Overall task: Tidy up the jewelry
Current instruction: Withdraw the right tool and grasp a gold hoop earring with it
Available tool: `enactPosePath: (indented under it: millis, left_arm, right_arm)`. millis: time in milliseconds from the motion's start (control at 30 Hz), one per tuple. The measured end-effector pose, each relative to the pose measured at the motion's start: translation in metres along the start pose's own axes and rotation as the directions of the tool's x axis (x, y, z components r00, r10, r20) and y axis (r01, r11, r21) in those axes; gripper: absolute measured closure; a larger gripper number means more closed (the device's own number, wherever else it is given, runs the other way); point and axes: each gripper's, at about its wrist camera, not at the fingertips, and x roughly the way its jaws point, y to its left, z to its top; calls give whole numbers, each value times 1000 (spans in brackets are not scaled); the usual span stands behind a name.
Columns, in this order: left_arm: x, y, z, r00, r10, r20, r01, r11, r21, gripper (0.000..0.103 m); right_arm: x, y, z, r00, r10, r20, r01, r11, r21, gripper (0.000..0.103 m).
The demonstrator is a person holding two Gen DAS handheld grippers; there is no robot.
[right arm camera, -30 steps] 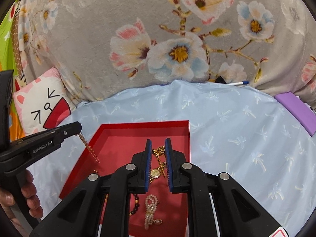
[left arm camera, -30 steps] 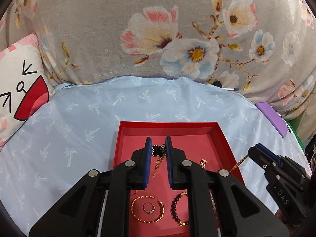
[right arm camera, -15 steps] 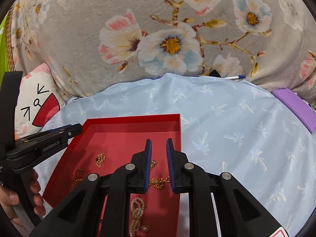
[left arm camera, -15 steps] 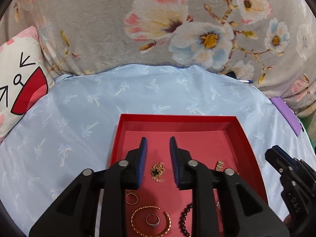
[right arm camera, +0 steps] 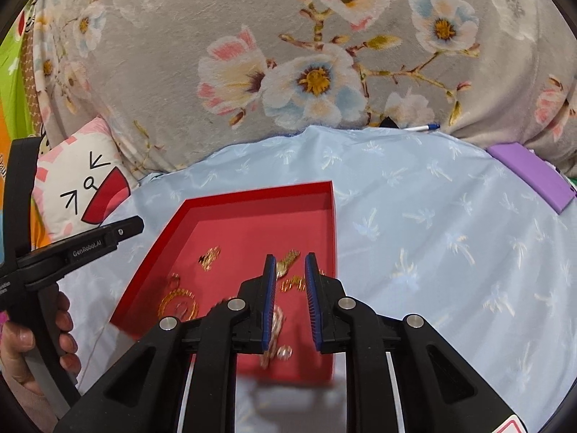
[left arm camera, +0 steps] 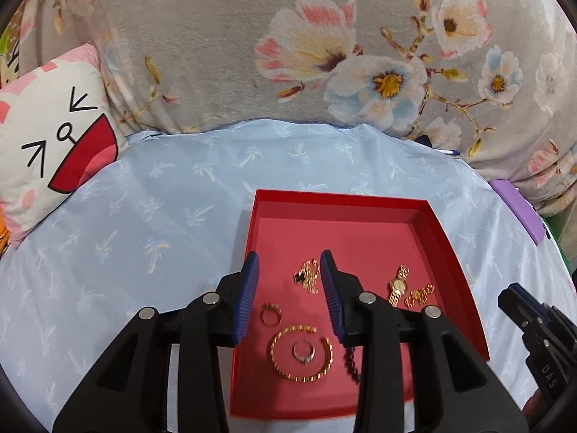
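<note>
**Listener:** What are your two tongs doing at this moment?

**Me:** My left gripper (left arm camera: 290, 290) hangs above the red tray (left arm camera: 342, 200) with its blue pads spread wide and nothing between them. My right gripper (right arm camera: 290, 301) is over the tray's right side, its pads parted by a narrower gap and also empty. A slightly blurred pearl piece (right arm camera: 276, 328) shows in that gap, but it lies on the tray floor below the pads.

**Listener:** And where is the jewelry?

**Me:** All of it that I can see sits inside the tray, which rests on a pale blue sheet (left arm camera: 144, 198). Directly under my left pads is a bunched gold chain with a black clover charm (left arm camera: 306, 276). Nearer to me lie a small gold ring (left arm camera: 271, 314) and a gold bangle (left arm camera: 301, 353) with a silver ring (left arm camera: 304, 350) inside its loop. A dark bead bracelet (left arm camera: 351, 359) is partly hidden behind my right-hand pad. Toward the tray's right side are a gold watch (left arm camera: 397, 285) and, just beside it, a crumpled gold chain (left arm camera: 420, 294).

**Listener:** Why keep the pieces apart like that?

**Me:** I judge it is so the chains don't tangle and each piece can be pinched alone. With both tongs empty above the tray, the sorting looks nearly done.

**Listener:** Anything around the tray?

**Me:** A cartoon-face cushion (left arm camera: 54, 137) at the left, a floral grey blanket (left arm camera: 252, 36) behind, and a purple box (right arm camera: 532, 176) at the right.
</note>
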Motion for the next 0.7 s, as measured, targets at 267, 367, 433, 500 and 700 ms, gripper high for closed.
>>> enactPosePath:
  millis: [267, 367, 433, 500, 700]
  left_arm:
    - [-41, 2, -31, 1000, -27, 1, 27, 1000, -3, 67]
    - [-51, 0, -47, 1000, -13, -3, 13, 1000, 12, 55]
    - [-57, 0, -61, 1000, -14, -12, 15, 1000, 20, 54]
    - [-61, -1, -71, 1000, -13, -23, 13, 1000, 22, 54]
    - [-62, 3, -103, 997, -21, -80, 21, 1000, 5, 54]
  right_arm:
    - [-41, 9, -45, 999, -28, -35, 27, 999, -22, 86]
    - [-51, 8, -62, 998, -24, -60, 24, 1000, -15, 86]
    - [-55, 8, -74, 996, -20, -83, 20, 1000, -8, 86]
    - [-58, 8, -86, 994, -15, -107, 14, 1000, -6, 86]
    - [-52, 14, -109, 986, 4, -164, -5, 1000, -8, 81]
